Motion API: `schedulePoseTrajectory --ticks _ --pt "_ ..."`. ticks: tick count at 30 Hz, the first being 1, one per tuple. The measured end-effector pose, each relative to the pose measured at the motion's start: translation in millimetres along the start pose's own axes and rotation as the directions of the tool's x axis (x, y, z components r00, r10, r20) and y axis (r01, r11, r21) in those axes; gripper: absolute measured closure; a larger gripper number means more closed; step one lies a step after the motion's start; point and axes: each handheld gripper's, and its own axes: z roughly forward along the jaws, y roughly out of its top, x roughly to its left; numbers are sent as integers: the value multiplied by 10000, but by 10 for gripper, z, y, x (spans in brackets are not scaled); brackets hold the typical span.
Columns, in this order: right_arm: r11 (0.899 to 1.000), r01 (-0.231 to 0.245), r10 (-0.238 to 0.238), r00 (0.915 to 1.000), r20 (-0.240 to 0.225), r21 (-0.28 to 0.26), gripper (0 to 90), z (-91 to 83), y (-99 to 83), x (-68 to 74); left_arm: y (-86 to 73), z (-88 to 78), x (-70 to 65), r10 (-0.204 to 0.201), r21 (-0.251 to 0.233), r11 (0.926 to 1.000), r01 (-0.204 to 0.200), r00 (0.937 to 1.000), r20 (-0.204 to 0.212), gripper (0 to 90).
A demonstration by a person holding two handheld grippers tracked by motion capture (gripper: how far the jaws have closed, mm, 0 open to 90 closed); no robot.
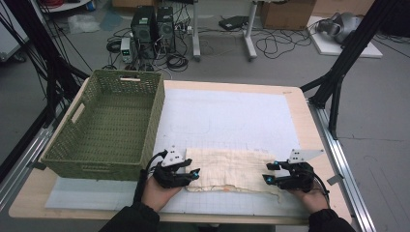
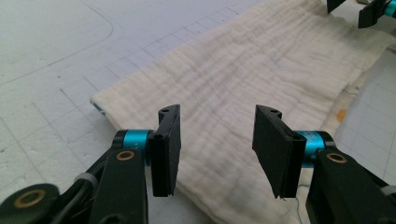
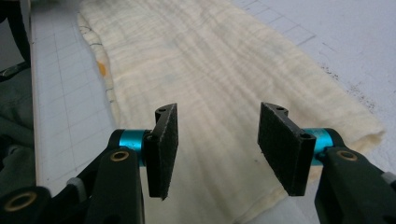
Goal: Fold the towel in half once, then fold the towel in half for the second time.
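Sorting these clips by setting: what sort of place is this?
Most likely a lab or workshop set up for recording handling work, not a home. Computer towers and loose cables sit on the floor behind the table, black frame struts stand beside it, and a gridded mat covers its top.

Grey floor strewn with cables. 2 black computer towers beyond wooden table. Cardboard box at rear right, white desk legs between. Black frame struts right. Light dim, even.

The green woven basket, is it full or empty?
Empty. The green woven basket shows only its bare woven bottom in the high view; the cream cloth lies outside on the table.
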Motion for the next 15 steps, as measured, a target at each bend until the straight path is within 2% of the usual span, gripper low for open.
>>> schedulePoseTrajectory --ticks 6,7,9,11,12,15 --pt "9999 -136 135 9998 -124 -85 479 4 29 -14 6 14 -5 26 27 10000 -26 10000 27 528" --pt "9999 -109 109 9999 8 -115 488 -3 59 -41 14 12 4 68 79 9999 -68 10000 43 540" --pt "9996 -186 187 9998 42 -194 496 -12 74 -65 34 16 11 -88 -2 10000 88 10000 8 543" --pt "9987 -428 429 9991 61 -273 551 -32 109 -136 69 22 36 -127 -18 9999 127 9998 -134 568" --pt "9983 -488 492 9987 94 -316 599 -42 129 -169 91 33 53 -280 -63 9996 279 9994 -218 587" --pt "9971 -647 650 9979 61 -393 708 -33 210 -249 163 101 107 -443 -16 9990 442 9980 -460 670"
